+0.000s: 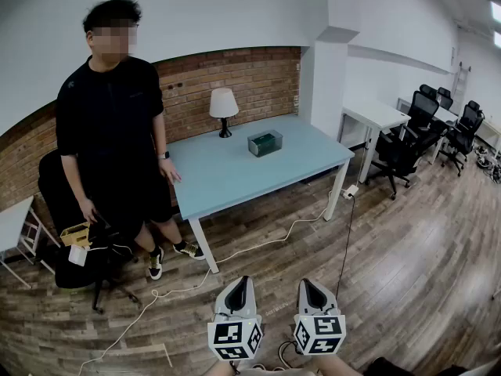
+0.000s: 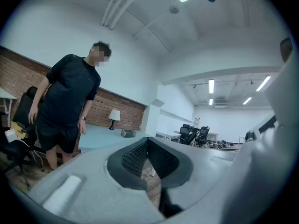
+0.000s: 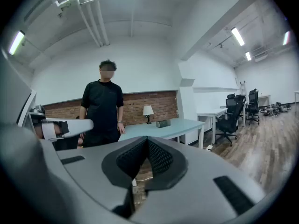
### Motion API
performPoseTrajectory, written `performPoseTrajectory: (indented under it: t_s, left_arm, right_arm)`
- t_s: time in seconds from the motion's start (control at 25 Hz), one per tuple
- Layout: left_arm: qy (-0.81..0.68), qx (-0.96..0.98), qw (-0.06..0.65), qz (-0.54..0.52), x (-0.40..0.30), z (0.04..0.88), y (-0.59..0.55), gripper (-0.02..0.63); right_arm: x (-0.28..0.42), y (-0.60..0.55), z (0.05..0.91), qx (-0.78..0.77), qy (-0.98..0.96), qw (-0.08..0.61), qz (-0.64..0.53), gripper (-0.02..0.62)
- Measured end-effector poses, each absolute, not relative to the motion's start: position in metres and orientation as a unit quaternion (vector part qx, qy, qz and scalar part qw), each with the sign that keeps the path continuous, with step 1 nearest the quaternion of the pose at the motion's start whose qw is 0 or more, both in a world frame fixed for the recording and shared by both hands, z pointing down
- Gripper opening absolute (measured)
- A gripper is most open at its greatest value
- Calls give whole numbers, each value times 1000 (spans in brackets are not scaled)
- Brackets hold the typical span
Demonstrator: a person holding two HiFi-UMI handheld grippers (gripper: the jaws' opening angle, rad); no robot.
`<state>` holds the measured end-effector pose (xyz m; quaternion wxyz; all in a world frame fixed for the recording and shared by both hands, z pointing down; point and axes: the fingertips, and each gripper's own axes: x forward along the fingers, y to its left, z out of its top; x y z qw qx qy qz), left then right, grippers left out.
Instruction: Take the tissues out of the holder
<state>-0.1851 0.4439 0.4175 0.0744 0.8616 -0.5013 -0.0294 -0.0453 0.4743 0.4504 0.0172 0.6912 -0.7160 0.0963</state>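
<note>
The tissue holder [image 1: 264, 142] is a clear box with green tissues inside. It stands on the light blue table [image 1: 235, 175], far from both grippers, and appears small in the left gripper view [image 2: 127, 133] and the right gripper view [image 3: 163, 123]. My left gripper [image 1: 243, 282] and right gripper [image 1: 304, 283] are side by side low in the head view, over the wooden floor and well short of the table. Both point toward the table. Each has its jaws closed tip to tip with nothing between them [image 2: 147, 142] [image 3: 147, 141].
A person in black [image 1: 117, 131] stands at the table's left end, one hand on its edge. A white-shaded lamp [image 1: 224, 110] stands behind the holder. A black chair [image 1: 78, 241] is at left, a cable [image 1: 258, 245] trails on the floor, and office chairs [image 1: 407, 139] and white desks stand at right.
</note>
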Motion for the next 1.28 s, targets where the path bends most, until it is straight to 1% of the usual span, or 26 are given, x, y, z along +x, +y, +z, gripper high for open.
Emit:
performPoseTrajectory:
  t_s: [0.4,0.88,1.28]
  left_arm:
    - [-504,859,80,-27,-189,423,441,6]
    - [-499,863,81,-20,-200,429,422,6]
    - [-499,862,85,-20,-212,434,386,6]
  right_arm:
    - [-48,472,455,690,-716,22,99,3]
    - [-48,455,459,702,-704,-1,109,4]
    - [-47,432,468,715,-688,-7,122,5]
